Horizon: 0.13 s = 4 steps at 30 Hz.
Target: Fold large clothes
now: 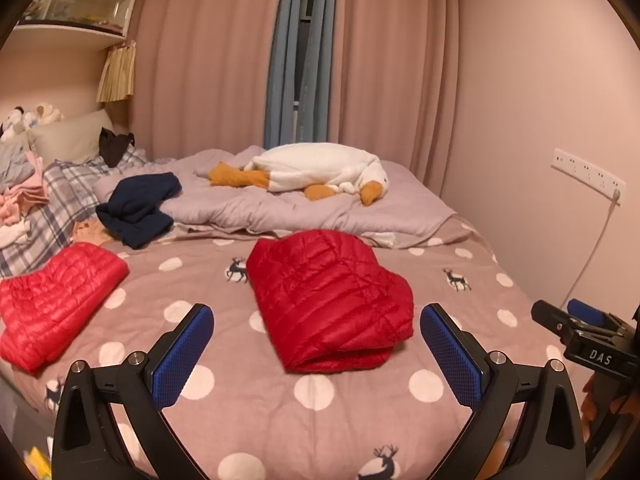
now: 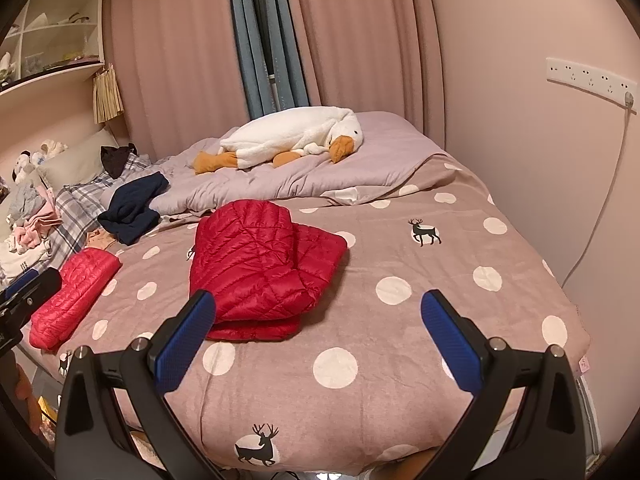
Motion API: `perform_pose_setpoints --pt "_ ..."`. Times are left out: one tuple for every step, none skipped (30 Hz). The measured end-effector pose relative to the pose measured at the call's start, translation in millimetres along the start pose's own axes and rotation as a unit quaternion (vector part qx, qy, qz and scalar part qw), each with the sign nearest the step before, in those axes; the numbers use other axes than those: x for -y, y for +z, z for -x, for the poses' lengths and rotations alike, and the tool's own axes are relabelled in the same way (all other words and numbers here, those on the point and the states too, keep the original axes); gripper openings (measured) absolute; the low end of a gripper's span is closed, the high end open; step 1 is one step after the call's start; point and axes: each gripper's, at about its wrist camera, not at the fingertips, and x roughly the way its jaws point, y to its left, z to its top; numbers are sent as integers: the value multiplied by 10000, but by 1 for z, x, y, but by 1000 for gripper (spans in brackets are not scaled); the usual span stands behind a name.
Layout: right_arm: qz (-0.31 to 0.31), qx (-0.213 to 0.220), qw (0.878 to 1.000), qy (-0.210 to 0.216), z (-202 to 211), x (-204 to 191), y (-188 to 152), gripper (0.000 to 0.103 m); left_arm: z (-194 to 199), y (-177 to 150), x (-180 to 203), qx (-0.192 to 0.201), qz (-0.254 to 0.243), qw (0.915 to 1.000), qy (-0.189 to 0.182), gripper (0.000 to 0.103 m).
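Note:
A folded red quilted jacket point(image 1: 328, 300) lies in the middle of the polka-dot bed cover point(image 1: 240, 408); it also shows in the right wrist view point(image 2: 260, 268). A second folded red quilted garment point(image 1: 56, 304) lies at the bed's left side, also in the right wrist view point(image 2: 74, 296). My left gripper point(image 1: 316, 332) is open and empty, just short of the jacket's near edge. My right gripper point(image 2: 318, 318) is open and empty above the bed, to the right of the jacket. Each gripper shows at the edge of the other's view, the right one point(image 1: 580, 332) and the left one point(image 2: 28, 292).
A dark navy garment point(image 1: 138, 208) lies crumpled behind the jackets. A plush goose point(image 1: 320, 172) rests on a lilac duvet point(image 1: 280, 208) at the back. Piled clothes point(image 1: 20, 196) and a plaid pillow point(image 1: 64, 196) are at the left. A wall with a socket strip point(image 2: 592, 80) is at the right.

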Motion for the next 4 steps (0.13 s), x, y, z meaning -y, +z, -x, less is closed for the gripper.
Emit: perform_pose_setpoints --pt "4 -2 10000 9 0 0 0 103 0 0 0 -2 -2 10000 3 102" --pt "12 -4 10000 14 0 0 0 103 0 0 1 4 2 10000 5 102" --pt "19 0 10000 13 0 0 0 103 0 0 0 6 5 10000 8 102" --pt "20 3 10000 4 0 0 0 103 0 0 0 -2 4 10000 3 102"
